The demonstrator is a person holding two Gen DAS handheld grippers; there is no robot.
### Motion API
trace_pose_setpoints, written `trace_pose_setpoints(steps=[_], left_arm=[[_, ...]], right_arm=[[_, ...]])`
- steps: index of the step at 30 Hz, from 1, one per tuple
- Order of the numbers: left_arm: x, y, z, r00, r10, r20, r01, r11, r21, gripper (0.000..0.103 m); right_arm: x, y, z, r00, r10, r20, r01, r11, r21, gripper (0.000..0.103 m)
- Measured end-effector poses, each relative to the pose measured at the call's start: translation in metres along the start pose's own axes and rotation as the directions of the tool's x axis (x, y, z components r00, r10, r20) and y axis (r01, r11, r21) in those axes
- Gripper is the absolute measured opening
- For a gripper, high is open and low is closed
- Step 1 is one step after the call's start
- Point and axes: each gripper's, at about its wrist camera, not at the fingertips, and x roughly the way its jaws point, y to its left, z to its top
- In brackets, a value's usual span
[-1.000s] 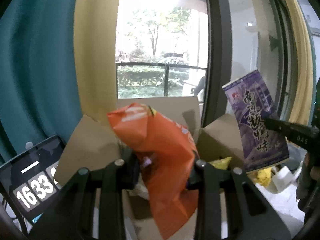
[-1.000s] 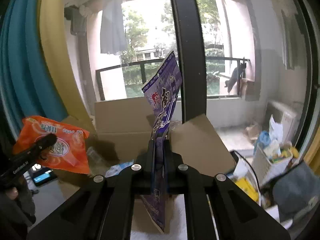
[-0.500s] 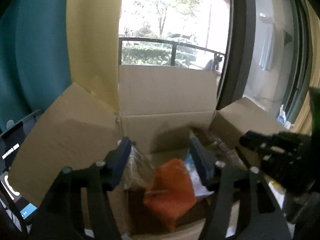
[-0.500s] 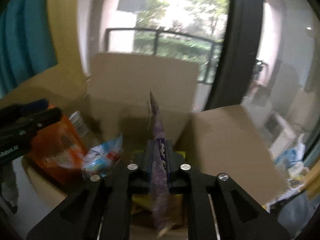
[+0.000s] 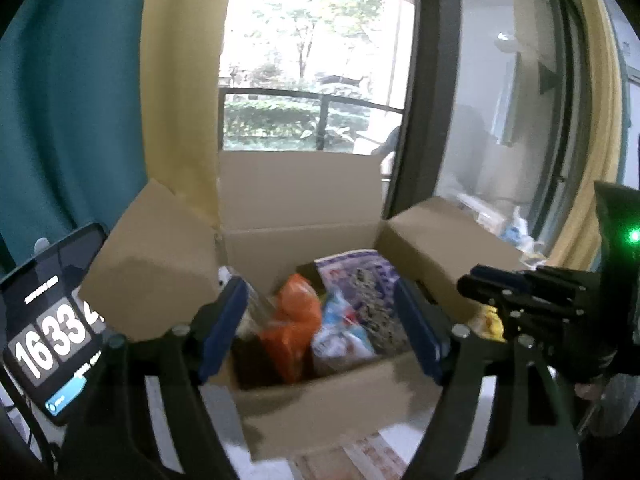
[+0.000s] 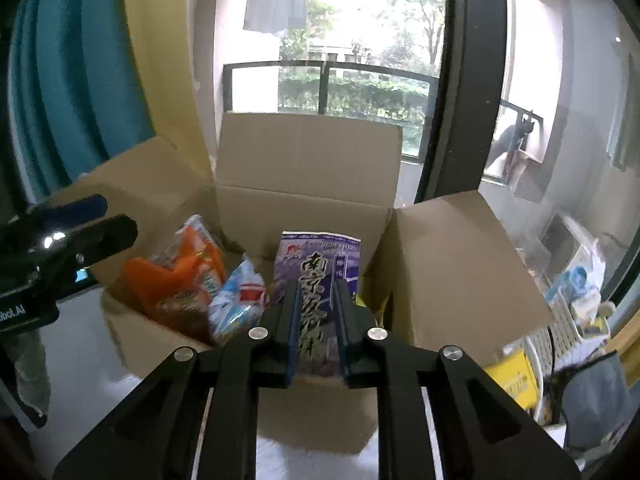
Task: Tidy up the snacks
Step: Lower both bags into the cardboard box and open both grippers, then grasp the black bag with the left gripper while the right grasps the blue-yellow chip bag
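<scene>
Left wrist view: my left claw (image 5: 320, 328) was spread wide, gripping nothing, hovering over the near edge of the open brown cardboard box (image 5: 320, 396). Inside the box I saw the crumpled orange snack bag (image 5: 294, 336) at left, a blue-and-white snack packet (image 5: 340, 328) beside it, and the flat purple snack bag with Chinese lettering (image 5: 366, 280) on the right. The right claw (image 5: 492, 284) sat over the box's right flap. A black tablet showing "1633" (image 5: 52, 320) stood left of the box.

Right wrist view: my right claw (image 6: 318, 320) was released, jaws apart, the purple snack bag (image 6: 320, 264) showing between them, whether touching I couldn't tell; it leaned in the box (image 6: 308, 160). Orange bag (image 6: 172, 276) and blue-white packet (image 6: 236, 300) lay to its left. Left claw (image 6: 80, 220) at the left edge.
</scene>
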Motion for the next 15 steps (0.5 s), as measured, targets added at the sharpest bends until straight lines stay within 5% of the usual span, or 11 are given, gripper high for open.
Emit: trace_pose_setpoints(steps=[15], left_arm=[[-0.083, -0.04, -0.048, 0.996, -0.079, -0.032, 0.08, 0.996, 0.026, 0.085]], right_arm=[[-0.098, 0.004, -0.054, 0.996, 0.088, 0.029, -0.09, 0.992, 0.083, 0.041]])
